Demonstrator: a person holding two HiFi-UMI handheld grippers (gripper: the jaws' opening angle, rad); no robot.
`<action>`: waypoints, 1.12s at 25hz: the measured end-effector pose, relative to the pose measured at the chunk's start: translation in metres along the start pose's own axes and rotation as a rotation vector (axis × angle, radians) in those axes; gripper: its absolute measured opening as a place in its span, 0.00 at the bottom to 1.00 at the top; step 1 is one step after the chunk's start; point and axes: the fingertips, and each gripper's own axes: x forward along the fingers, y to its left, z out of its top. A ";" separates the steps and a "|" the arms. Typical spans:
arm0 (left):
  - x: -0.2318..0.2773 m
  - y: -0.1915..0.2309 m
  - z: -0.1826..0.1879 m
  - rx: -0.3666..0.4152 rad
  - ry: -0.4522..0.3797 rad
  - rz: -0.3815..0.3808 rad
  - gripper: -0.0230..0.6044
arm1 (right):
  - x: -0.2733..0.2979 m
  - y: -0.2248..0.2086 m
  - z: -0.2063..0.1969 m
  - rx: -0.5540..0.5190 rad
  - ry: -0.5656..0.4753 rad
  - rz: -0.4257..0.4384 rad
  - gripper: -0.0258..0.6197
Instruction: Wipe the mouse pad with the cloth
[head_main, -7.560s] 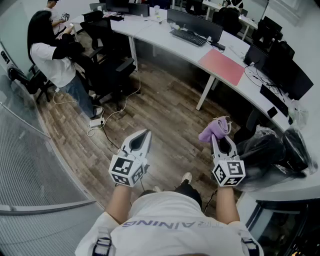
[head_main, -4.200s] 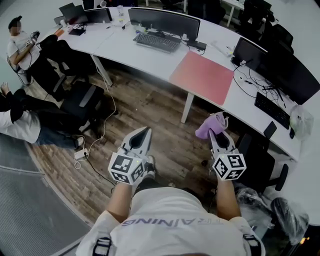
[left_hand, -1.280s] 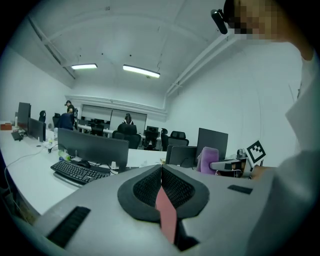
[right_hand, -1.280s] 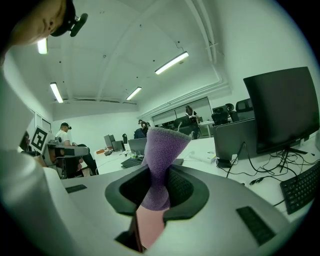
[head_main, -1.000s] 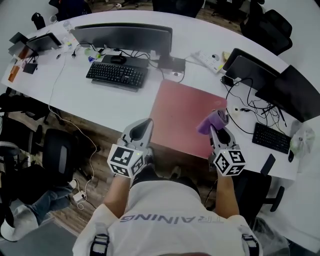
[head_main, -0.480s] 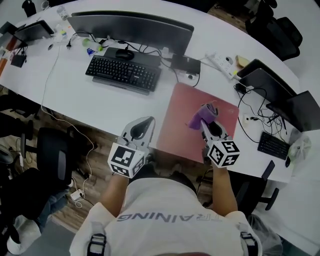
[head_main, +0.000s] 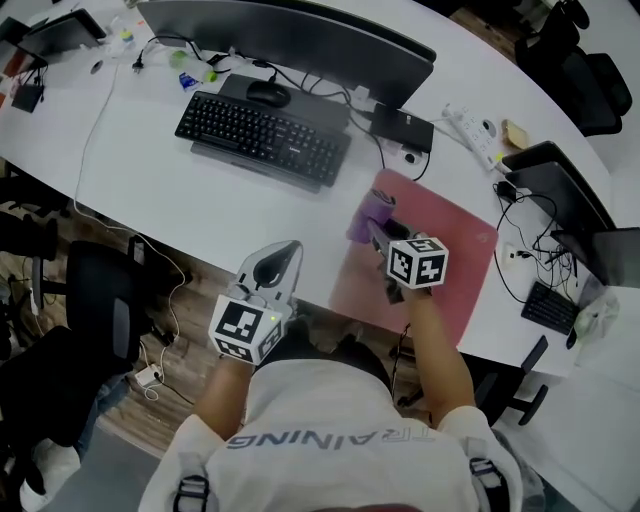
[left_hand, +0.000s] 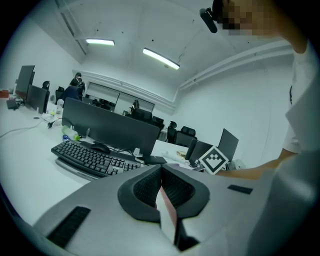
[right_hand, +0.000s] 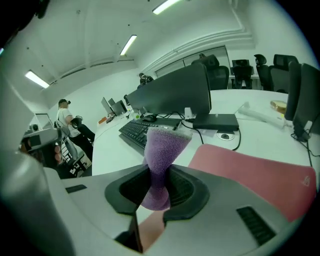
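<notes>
While the right gripper (head_main: 378, 228) pinches the purple cloth (head_main: 371, 211) tight between its jaws over the pink mouse pad (head_main: 455, 268), near the pad's left edge, the left gripper (head_main: 284, 251) hangs off the white desk (head_main: 180, 205) with jaws pressed together on nothing. A keyboard (head_main: 262, 140) lies left of the pad; a black box (head_main: 400, 128) with cables sits just beyond it. The shirt (head_main: 330, 420) bears "TRAINING"; the pad's corner logo (right_hand: 304, 181) is unreadable.
</notes>
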 end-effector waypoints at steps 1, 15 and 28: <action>0.001 0.005 -0.003 -0.009 0.006 0.004 0.09 | 0.014 -0.003 -0.001 0.001 0.021 -0.002 0.20; 0.015 0.019 -0.015 -0.048 0.038 0.023 0.09 | 0.084 -0.064 0.000 0.128 0.149 -0.028 0.20; 0.032 -0.041 -0.023 -0.013 0.062 0.070 0.09 | 0.050 -0.126 -0.014 0.270 0.126 0.010 0.20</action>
